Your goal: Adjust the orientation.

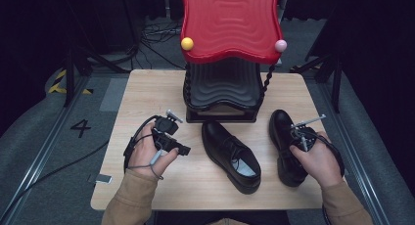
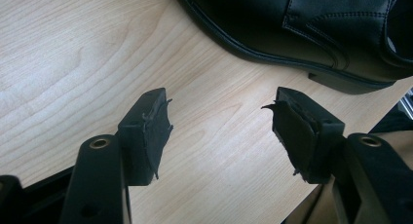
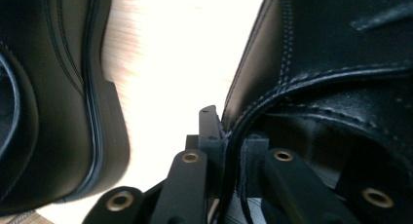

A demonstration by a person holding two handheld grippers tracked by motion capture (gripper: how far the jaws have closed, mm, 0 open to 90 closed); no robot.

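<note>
The right-hand shoe [image 1: 286, 146] is seen lying on the wooden table [image 1: 147, 95] towards its right edge, its long axis running roughly from the person's side towards the far side, toe pointed away. Its collar [image 3: 272, 107] is pinched by the right gripper [image 1: 304, 137]: in the right gripper view the leather edge is caught between the two jaws, one inside the opening and one outside, pressed together on it. The grip is taken near the heel end, so the toe is judged to swing down if the shoe is lifted.

A second shoe [image 1: 231, 154] is placed just left of it, near the table's middle, angled so that its heel is turned towards the person and to the right; the two are near but apart. Beyond them, at the far edge, a rack with black wavy shelves [image 1: 222, 88] and a red wavy top [image 1: 230, 22] is stood.

The left gripper [image 1: 169, 137] is held above bare wood, left of the middle shoe, with its jaws spread wide and nothing between them. In the left gripper view that shoe's sole [image 2: 272, 53] is seen just ahead of the open jaws, so it is the left hand that is nearer to it.
</note>
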